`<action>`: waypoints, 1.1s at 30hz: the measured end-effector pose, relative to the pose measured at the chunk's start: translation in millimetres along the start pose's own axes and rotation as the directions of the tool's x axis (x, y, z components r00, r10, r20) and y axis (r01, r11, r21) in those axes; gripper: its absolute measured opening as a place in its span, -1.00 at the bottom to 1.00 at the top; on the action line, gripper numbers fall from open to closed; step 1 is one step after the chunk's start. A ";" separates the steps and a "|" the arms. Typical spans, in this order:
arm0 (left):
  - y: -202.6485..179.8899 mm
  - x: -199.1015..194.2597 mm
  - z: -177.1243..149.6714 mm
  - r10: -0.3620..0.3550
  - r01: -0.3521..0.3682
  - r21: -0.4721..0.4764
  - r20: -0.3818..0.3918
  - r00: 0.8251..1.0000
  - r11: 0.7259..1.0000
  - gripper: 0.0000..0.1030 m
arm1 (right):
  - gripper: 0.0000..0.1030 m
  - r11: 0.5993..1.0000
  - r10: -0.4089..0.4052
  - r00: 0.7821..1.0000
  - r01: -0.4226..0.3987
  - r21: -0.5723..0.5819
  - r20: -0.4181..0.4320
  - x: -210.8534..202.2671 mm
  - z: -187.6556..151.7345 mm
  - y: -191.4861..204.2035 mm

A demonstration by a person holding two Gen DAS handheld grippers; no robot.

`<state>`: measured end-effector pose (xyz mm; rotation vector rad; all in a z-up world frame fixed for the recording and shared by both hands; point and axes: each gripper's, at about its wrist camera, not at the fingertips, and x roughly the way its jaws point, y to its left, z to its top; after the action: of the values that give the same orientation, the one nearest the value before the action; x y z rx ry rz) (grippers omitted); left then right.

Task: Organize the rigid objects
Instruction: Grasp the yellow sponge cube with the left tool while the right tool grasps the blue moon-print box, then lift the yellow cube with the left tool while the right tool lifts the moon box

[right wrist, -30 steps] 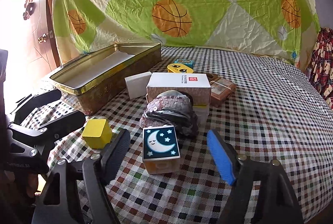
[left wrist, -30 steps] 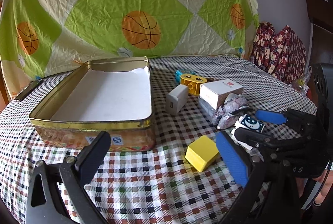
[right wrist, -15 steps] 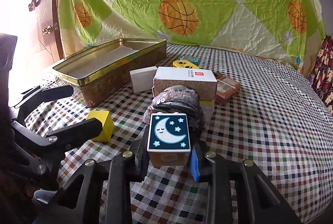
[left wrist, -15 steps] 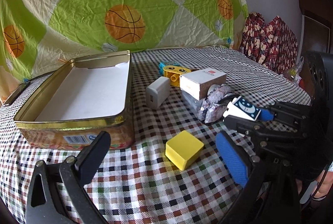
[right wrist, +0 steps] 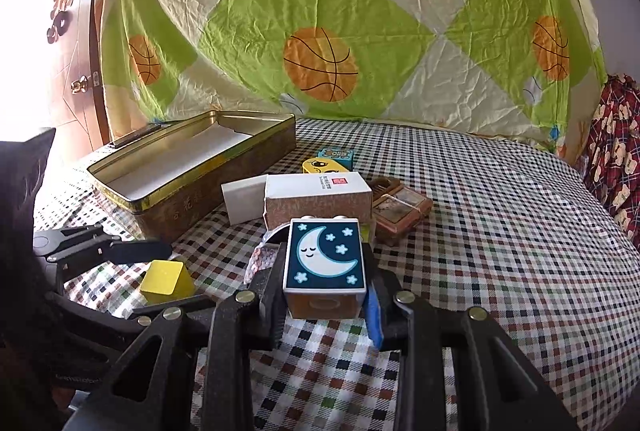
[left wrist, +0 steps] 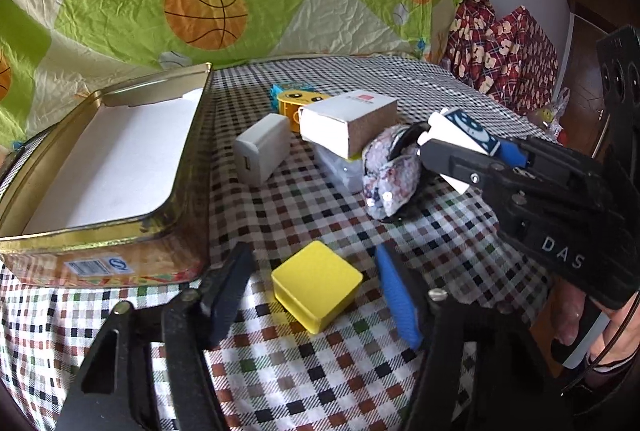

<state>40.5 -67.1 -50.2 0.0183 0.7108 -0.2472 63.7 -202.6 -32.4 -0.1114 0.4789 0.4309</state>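
A yellow block (left wrist: 316,279) lies on the checked tablecloth in front of the open gold tin (left wrist: 100,231). My left gripper (left wrist: 312,251) straddles it and its jaws are closing; a gap still shows between each pad and the block. My right gripper (right wrist: 324,305) is shut on a moon-and-stars block (right wrist: 324,259), held a little above the cloth. The left wrist view shows that block (left wrist: 460,131) at the right, pinched in the right gripper (left wrist: 464,147). In the right wrist view the yellow block (right wrist: 168,277) sits between the left gripper's fingers (right wrist: 120,251).
Right of the tin (right wrist: 192,171) are a white charger (left wrist: 264,151), a white carton (left wrist: 352,123), a yellow face brick (left wrist: 296,103), a sequinned pouch (left wrist: 392,175), a teal block (right wrist: 336,155) and a brown tied bundle (right wrist: 400,207). A basketball-print sheet hangs behind.
My right gripper shut on the moon block and raised it off the cloth. My left gripper came forward and down over the yellow block and its jaws narrowed around it.
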 end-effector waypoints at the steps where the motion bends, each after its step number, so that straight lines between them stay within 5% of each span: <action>1: 0.3 1.1 -0.5 0.000 0.000 -0.002 -0.004 1.000 1.000 -0.09 | -0.35 1.000 -0.004 1.000 0.004 -0.007 0.004 1.5 0.4 1.0; 4: 0.9 0.1 -1.7 -0.013 0.013 -0.004 0.010 1.000 1.000 -0.25 | -0.34 1.000 -0.006 1.000 0.006 -0.021 0.012 3.8 2.0 3.8; 11: 11.7 -6.8 -1.8 -0.047 0.051 -0.054 0.063 0.997 0.997 -0.26 | -0.34 0.999 -0.021 0.999 0.023 -0.035 0.046 1.3 3.0 5.1; 18: 10.7 -16.1 -4.0 -0.003 0.011 -0.055 0.145 0.989 0.998 -0.26 | -0.35 0.997 -0.030 0.996 0.036 -0.070 0.087 -4.3 -1.0 11.9; 33: 11.4 -22.8 8.5 0.034 -0.028 -0.037 0.180 0.983 0.999 -0.26 | -0.35 1.000 -0.003 0.991 0.006 -0.025 0.131 -7.7 4.9 2.0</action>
<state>32.0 -52.0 -29.8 -0.0250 0.5335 -0.2038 58.8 -202.7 -24.5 -0.1078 0.3440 0.4367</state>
